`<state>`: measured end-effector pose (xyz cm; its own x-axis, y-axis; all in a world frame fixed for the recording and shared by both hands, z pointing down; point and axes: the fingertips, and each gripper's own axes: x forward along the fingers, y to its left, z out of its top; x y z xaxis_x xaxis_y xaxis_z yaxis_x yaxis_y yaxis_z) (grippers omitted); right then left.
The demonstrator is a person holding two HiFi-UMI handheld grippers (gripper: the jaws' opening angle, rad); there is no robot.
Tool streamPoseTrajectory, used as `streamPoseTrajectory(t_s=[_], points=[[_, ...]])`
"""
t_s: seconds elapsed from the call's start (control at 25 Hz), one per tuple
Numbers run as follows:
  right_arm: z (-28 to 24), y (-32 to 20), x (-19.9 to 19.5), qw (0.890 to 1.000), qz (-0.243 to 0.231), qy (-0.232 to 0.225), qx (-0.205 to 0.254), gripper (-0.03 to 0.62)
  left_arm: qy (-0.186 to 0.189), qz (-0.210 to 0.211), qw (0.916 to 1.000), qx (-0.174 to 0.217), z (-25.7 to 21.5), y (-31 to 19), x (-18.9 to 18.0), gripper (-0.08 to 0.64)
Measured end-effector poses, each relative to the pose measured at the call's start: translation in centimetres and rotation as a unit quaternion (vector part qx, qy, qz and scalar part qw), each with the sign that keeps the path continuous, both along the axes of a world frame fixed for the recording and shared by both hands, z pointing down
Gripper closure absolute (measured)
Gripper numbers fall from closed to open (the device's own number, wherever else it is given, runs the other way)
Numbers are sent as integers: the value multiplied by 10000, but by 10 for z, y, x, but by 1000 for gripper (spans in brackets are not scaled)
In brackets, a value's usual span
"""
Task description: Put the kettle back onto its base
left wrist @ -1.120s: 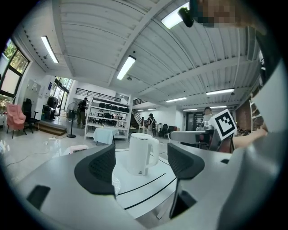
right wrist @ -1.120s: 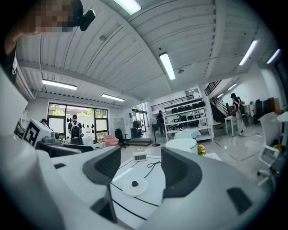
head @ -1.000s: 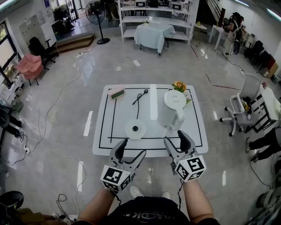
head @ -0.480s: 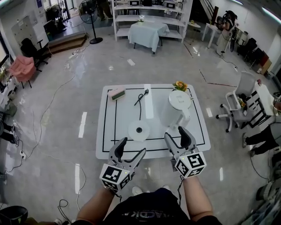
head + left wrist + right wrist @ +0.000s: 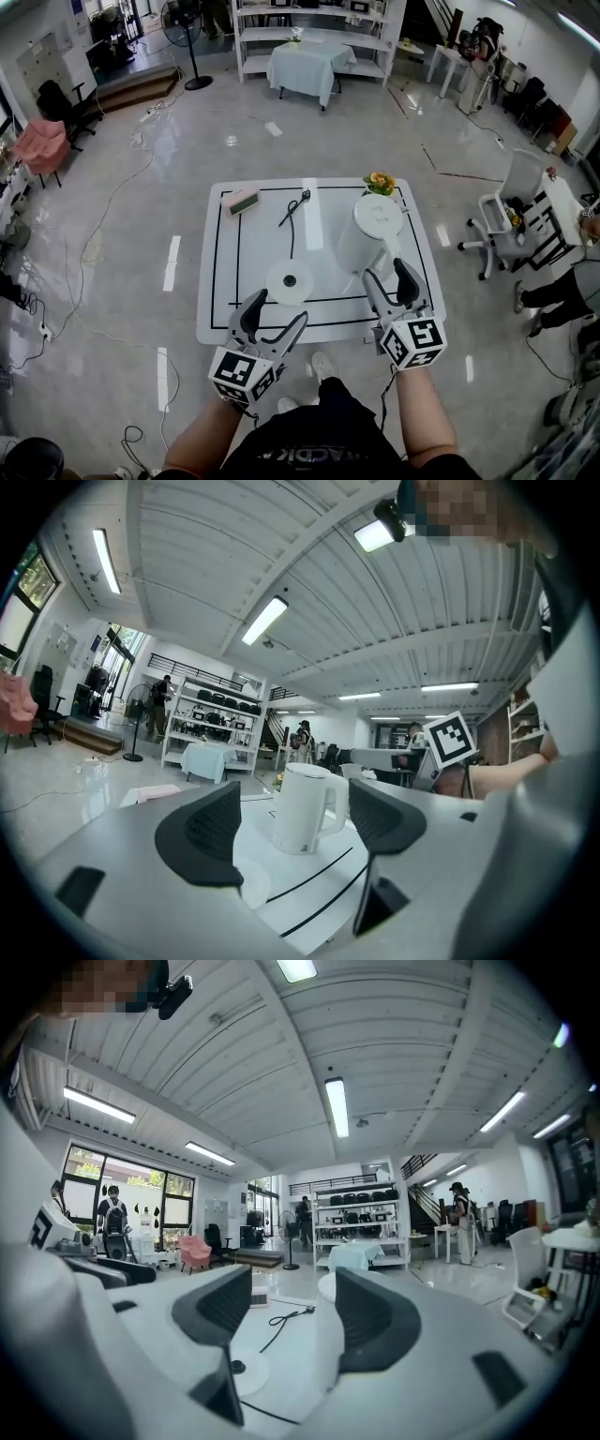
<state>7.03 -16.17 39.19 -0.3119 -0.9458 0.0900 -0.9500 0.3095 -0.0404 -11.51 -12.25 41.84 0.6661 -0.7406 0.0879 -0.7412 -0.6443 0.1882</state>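
Note:
A white electric kettle (image 5: pixel 367 236) stands upright on the right half of the white table (image 5: pixel 217 319), its handle toward me. Its round white base (image 5: pixel 290 280) lies apart to the left, near the table's front middle, with a black cord (image 5: pixel 293 210) running to the back. My right gripper (image 5: pixel 395 286) is open just in front of the kettle's handle, not touching it. My left gripper (image 5: pixel 274 323) is open over the front edge, just short of the base. In the left gripper view the kettle (image 5: pixel 305 807) shows between the jaws; in the right gripper view the base (image 5: pixel 246 1369) lies low and the kettle (image 5: pixel 327 1344) is half hidden by the right jaw.
A small green and pink box (image 5: pixel 241 201) lies at the table's back left. A bunch of yellow flowers (image 5: pixel 380 182) sits behind the kettle. A white office chair (image 5: pixel 502 222) stands to the right of the table, and a person's legs (image 5: pixel 553 298) show at the far right.
The right gripper has moved forward and right, closer to the kettle's handle. The left gripper has stayed near the front edge. Both remain open.

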Motion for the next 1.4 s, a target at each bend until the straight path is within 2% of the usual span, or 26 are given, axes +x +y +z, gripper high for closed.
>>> streamPoseTrajectory(t_s=[0.36, 0.68, 1.0, 1.4], points=[[5, -39, 45, 9998, 167, 28, -127, 330, -17, -102, 9999, 47, -10, -31, 23, 212], [28, -62, 71, 9994, 177, 18, -301, 330, -96, 40, 9999, -31, 0, -53, 54, 212], [69, -75, 73, 9973, 89, 87, -720, 330, -163, 186, 9996, -162, 11, -67, 75, 212], [103, -84, 74, 9931, -43, 281, -1141, 333, -204, 212, 9988, -385, 31, -74, 84, 212]])
